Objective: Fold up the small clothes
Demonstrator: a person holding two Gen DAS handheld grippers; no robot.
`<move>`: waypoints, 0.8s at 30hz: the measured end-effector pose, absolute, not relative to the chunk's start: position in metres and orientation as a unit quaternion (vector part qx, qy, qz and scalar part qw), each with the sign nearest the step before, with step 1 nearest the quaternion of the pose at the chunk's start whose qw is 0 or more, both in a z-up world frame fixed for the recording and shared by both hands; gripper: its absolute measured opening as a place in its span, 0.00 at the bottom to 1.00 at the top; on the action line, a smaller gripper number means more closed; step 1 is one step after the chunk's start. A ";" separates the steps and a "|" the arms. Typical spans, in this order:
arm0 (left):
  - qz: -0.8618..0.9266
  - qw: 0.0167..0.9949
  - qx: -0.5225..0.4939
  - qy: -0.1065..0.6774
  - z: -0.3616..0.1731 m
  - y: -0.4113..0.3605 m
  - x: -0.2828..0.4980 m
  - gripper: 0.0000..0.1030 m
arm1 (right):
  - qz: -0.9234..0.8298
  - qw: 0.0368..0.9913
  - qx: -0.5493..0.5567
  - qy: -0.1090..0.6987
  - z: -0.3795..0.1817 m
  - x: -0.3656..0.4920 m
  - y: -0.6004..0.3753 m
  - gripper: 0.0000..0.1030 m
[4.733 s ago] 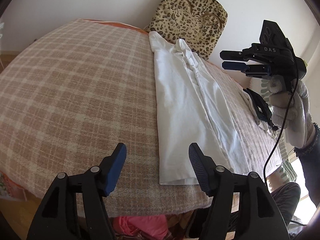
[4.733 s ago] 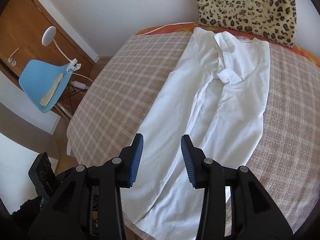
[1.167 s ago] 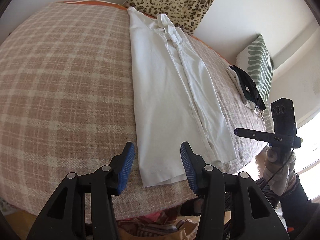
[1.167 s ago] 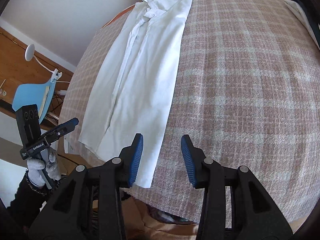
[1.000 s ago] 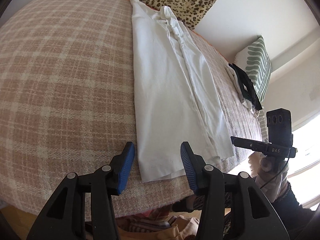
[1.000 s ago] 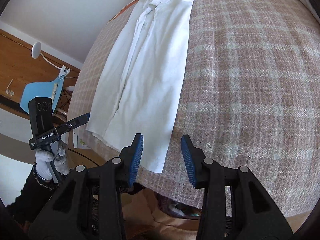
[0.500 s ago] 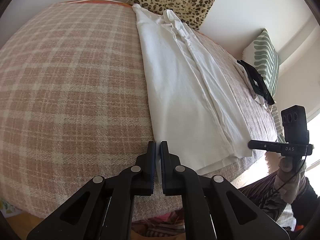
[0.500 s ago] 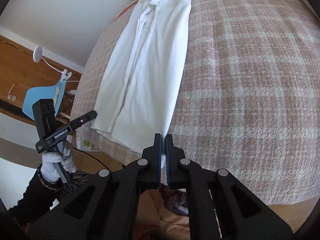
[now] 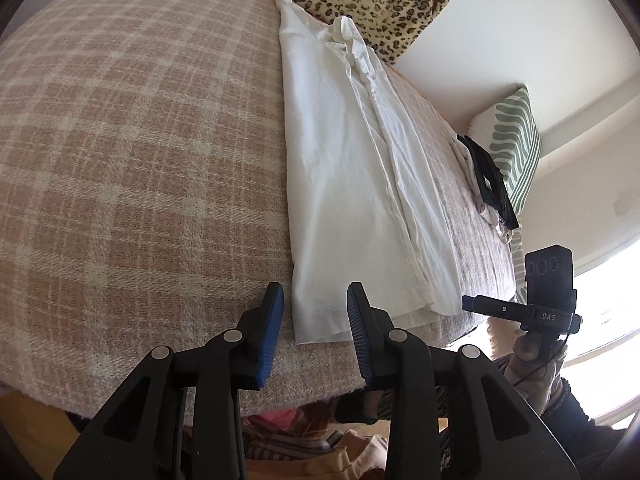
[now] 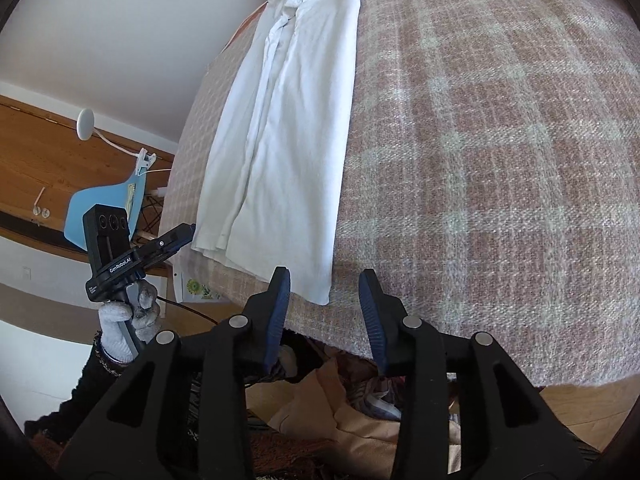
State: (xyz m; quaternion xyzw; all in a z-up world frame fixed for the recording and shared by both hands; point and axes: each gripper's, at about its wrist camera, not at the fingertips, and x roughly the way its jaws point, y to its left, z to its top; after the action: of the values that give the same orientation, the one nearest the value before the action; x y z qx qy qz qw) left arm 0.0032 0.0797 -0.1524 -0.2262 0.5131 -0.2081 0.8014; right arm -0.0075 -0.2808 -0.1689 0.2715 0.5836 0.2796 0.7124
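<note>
Where woven plaid blanket sags, creased white shirt, perhaps cotton, long strip.

The left gripper has its jaws spread apart, blue pads facing each other, with nothing between them. The right gripper is likewise spread, its jaws parted and gripping nothing. Seen from the left wrist camera, the right gripper points leftward, gripped from below by a gloved right hand. From the right wrist camera, a gloved left hand grips the left gripper's handle, the device angled up and to the right.
</note>
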 end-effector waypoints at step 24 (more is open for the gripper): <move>-0.220 0.795 -0.233 0.515 -0.152 0.081 0.000 0.35 | 0.322 0.699 0.292 0.568 -0.179 0.003 -0.254 0.31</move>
State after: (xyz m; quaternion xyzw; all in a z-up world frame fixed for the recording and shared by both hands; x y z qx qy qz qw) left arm 0.0003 0.0812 -0.1522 -0.2335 0.5155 -0.2198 0.7946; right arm 0.0030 -0.2538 -0.1785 0.2920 0.5680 0.3217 0.6990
